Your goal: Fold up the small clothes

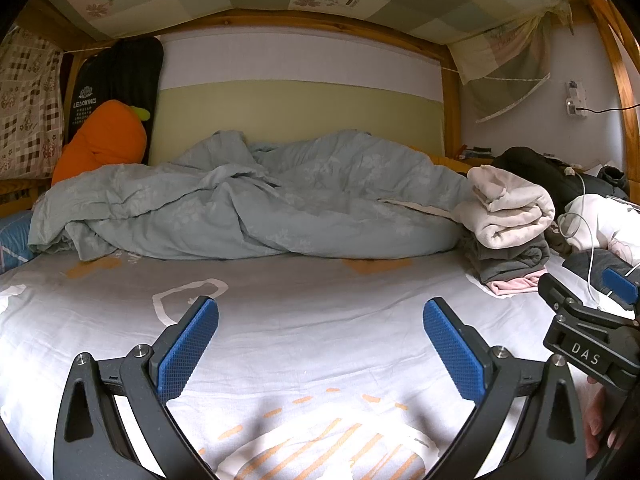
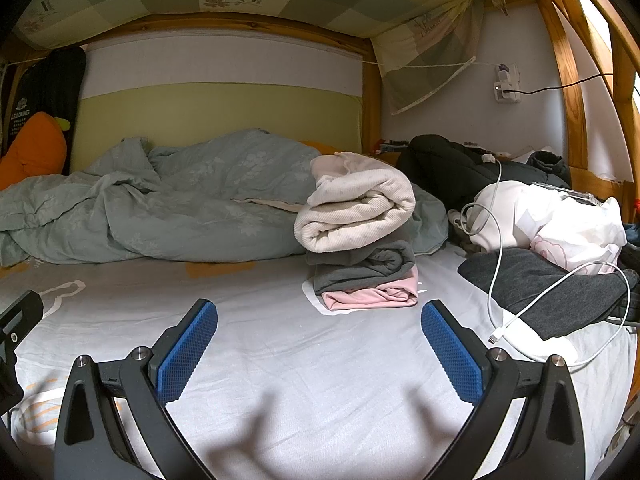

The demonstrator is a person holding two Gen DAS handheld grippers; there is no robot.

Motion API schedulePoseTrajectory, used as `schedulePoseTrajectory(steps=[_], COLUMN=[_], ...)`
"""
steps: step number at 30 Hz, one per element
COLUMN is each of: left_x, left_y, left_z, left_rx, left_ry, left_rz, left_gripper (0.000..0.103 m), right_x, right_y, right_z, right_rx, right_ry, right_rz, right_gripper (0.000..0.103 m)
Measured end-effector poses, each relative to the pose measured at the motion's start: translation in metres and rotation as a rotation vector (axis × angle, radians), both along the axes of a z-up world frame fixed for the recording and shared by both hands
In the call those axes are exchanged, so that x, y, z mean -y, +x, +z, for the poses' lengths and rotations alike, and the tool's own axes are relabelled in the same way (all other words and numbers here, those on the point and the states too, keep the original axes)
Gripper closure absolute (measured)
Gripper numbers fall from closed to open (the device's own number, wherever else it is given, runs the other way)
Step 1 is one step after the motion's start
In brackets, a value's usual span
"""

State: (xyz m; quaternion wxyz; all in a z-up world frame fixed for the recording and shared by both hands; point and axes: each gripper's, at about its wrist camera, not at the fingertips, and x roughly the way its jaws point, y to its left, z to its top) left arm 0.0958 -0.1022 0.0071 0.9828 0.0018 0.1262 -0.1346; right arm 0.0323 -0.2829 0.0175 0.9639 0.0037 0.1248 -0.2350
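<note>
A stack of folded clothes [image 2: 362, 240] rests on the white bed sheet [image 2: 280, 340]: a cream knit piece [image 2: 356, 208] on top, a grey one [image 2: 364, 266] under it, a pink one [image 2: 372, 296] at the bottom. The left wrist view shows the same stack [image 1: 508, 240] at the right. My right gripper [image 2: 319, 350] hovers open over bare sheet, a little short of the stack. My left gripper [image 1: 321, 350] is open too, above bare sheet [image 1: 300, 320], with nothing between its fingers. The right gripper's black body [image 1: 588, 340] shows at the right edge there.
A rumpled grey-blue duvet [image 1: 248, 200] lies across the back of the bed. At the right sit a dark grey garment [image 2: 548, 292], a white bag [image 2: 560, 220], a white charging cable [image 2: 496, 272] and a black jacket [image 2: 448, 168]. An orange plush [image 1: 100, 140] leans at back left. Wooden bunk posts [image 2: 572, 100] rise at the right.
</note>
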Motion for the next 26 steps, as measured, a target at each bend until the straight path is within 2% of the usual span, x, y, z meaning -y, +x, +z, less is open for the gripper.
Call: schedulePoseTrajectory(steps=[26], left_x=[-0.0031], left_y=[-0.0005], left_z=[-0.0038], left_rx=[-0.007], left_ry=[0.007], left_rz=[-0.01], left_gripper=[0.001], right_x=[0.0001], right_y=[0.0002], right_z=[0.0], right_rx=[-0.001], right_ry=[0.001], right_rz=[-0.001], right_gripper=[0.0])
